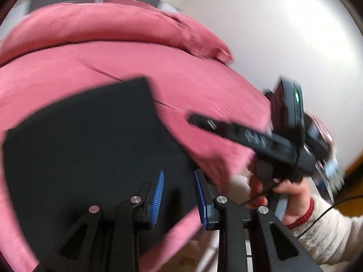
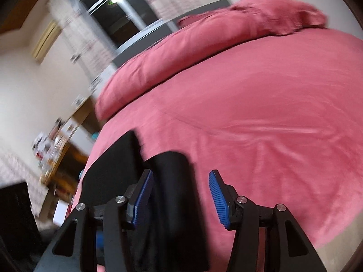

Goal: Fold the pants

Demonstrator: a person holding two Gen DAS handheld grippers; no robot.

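Black pants [image 1: 90, 145] lie folded into a flat rectangle on a pink bed cover [image 1: 192, 79]. My left gripper [image 1: 179, 197] is open with blue pads, hovering over the pants' near right edge, holding nothing. The right gripper shows in the left wrist view [image 1: 249, 133], held by a hand off the bed's right side. In the right wrist view the right gripper [image 2: 181, 197] is open and empty, and the pants [image 2: 172, 181] lie under and between its fingers at the bed's near left. Both views are blurred by motion.
Pink pillows [image 1: 113, 22] [image 2: 204, 52] lie along the head of the bed. A white wall [image 1: 283, 34] stands to the right. A window [image 2: 122, 13], an air conditioner [image 2: 45, 43] and a cluttered wooden shelf [image 2: 56, 154] are left of the bed.
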